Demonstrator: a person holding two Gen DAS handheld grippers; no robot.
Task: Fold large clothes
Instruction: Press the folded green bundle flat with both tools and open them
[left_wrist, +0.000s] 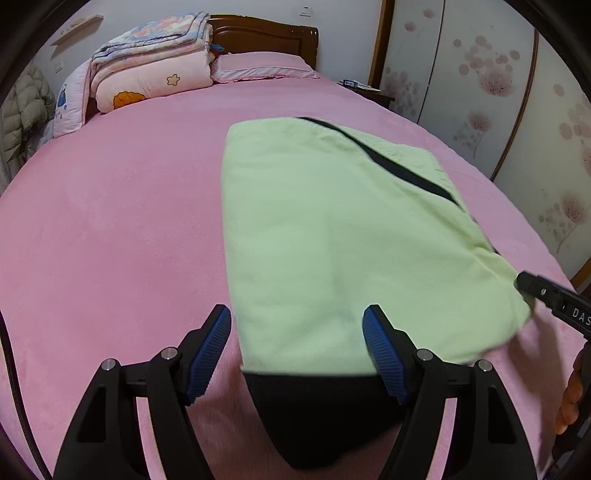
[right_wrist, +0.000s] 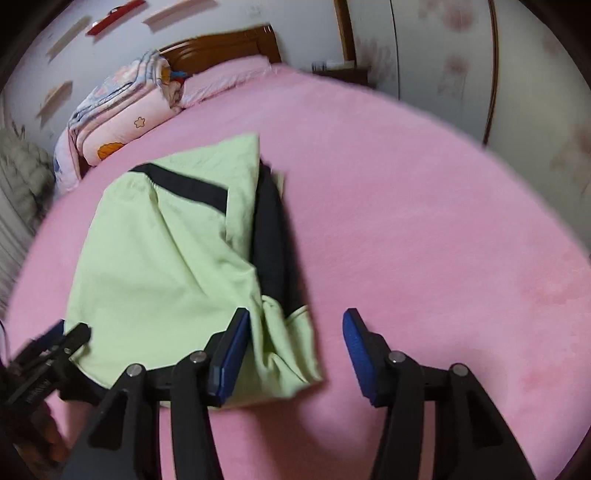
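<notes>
- The light green garment (left_wrist: 351, 236) with black trim is lying partly folded on the pink bed sheet (left_wrist: 110, 221), well short of the wooden headboard (left_wrist: 266, 37) and the stack of folded quilts (left_wrist: 155, 62) below it.
- You are holding the left gripper (left_wrist: 297, 354) at the garment's near left corner with its blue pads (left_wrist: 212, 354) spread wide apart and nothing between them; the near hem and a black panel are sitting in the gap, probably so you can close on that edge.
- You are keeping the right gripper (right_wrist: 291, 358) at the garment's near right corner, its jaws also wide apart and gripping nothing. The left pad is resting against the bunched green cloth there, while the other pad is standing over bare sheet.
- In the right wrist view, the side of the garment farther from the quilts is doubled over, showing the black strip (right_wrist: 269, 236), so you appear to be midway through the folding.
- With one gripper at each near corner, you seem to be setting up to lift the near edge and carry it toward the headboard end.
- The right corner is looking rumpled, so a grip there could catch several layers.
</notes>
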